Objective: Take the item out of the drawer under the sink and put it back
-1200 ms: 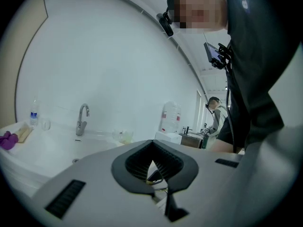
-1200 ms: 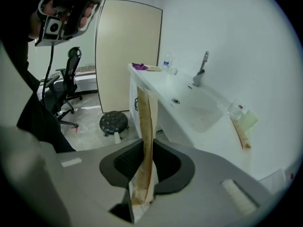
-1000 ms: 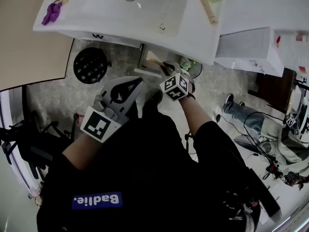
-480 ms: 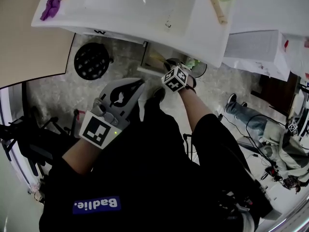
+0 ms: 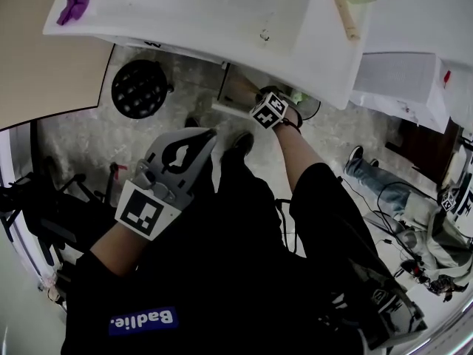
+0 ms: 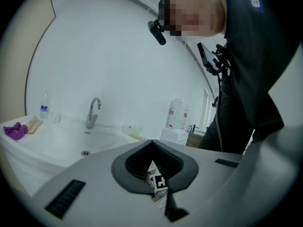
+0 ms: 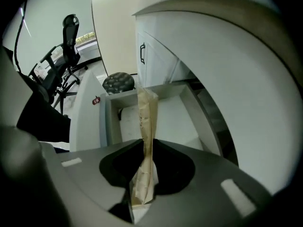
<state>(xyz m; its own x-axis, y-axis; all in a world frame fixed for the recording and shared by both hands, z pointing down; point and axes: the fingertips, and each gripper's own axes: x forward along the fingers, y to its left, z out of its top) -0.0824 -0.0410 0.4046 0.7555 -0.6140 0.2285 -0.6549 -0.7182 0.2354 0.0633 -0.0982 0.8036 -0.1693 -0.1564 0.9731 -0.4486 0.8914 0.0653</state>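
Note:
In the right gripper view my right gripper [image 7: 140, 193] is shut on a tan paper bag [image 7: 147, 122]. The bag stands upright out of the jaws, over the open white drawer [image 7: 163, 115] under the sink. In the head view that gripper [image 5: 260, 99] sits at the drawer [image 5: 225, 108], just below the front rim of the white sink [image 5: 222, 21], with its marker cube on top. My left gripper [image 5: 205, 134] hangs back over my lap, lower left of the drawer. Its jaws [image 6: 164, 198] are shut with nothing between them.
A black round stool [image 5: 139, 89] stands on the floor left of the drawer. Beside the drawer is a cabinet door with a dark handle [image 7: 142, 53]. An office chair [image 7: 66, 41] is farther left. A purple cloth [image 5: 76, 2] lies on the sink rim. Someone's legs [image 5: 377, 183] are at the right.
My right gripper has moved farther in toward the drawer under the sink rim, with the bag in it. The left gripper has stayed roughly where it was.

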